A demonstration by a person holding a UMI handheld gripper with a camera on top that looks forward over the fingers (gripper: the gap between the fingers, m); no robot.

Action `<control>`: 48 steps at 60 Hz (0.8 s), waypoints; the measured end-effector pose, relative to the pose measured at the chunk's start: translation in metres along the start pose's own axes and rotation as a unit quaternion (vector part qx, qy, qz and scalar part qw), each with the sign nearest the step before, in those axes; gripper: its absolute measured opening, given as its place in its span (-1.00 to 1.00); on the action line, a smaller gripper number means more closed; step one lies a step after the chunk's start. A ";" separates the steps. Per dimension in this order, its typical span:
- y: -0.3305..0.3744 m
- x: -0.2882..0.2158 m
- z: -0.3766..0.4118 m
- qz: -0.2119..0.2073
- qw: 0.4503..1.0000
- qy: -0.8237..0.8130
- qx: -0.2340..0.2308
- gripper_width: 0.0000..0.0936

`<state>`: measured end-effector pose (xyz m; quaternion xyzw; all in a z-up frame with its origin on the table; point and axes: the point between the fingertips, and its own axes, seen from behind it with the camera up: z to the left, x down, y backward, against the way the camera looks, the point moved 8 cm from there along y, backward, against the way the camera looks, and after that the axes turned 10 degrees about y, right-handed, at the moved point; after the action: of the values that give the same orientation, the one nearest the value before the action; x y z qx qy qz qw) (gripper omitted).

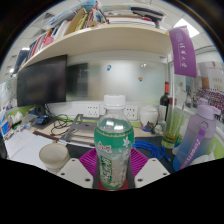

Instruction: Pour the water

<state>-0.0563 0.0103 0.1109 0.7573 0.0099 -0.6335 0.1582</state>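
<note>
A clear plastic bottle with a green label and green cap [113, 152] stands upright between my two fingers, filling the gap between the magenta pads [89, 161]. My gripper [113, 178] is shut on the bottle, both pads pressing its sides. A small white bowl [53, 155] sits on the desk to the left of the fingers. A purple-tinted bottle [196, 140] stands to the right, beyond the fingers.
A desk with a dark monitor [45, 82] at the back left, a white jar [114, 104] behind the bottle, a dark bottle [166, 108] and cups at the right, blue cable [150, 150], and a shelf of books [90, 25] overhead.
</note>
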 end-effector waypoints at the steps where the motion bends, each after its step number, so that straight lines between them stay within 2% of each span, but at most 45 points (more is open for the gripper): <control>1: 0.000 0.000 0.000 0.000 1.000 0.001 0.000 -0.07; 5: 0.002 0.001 0.002 0.012 1.000 0.007 -0.002 0.04; 9: 0.006 0.006 0.004 0.039 0.999 -0.004 -0.005 0.34; 18: 0.041 0.019 0.010 0.088 0.996 0.001 0.012 0.73; 28: 0.114 0.005 0.040 0.133 0.990 -0.041 0.039 0.73; 42: 0.177 -0.064 0.088 0.121 0.989 -0.057 0.064 0.76; 48: 0.190 -0.090 0.099 0.098 0.992 -0.043 0.071 0.75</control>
<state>-0.1280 -0.1781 0.2261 0.7358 -0.1165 -0.6462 0.1656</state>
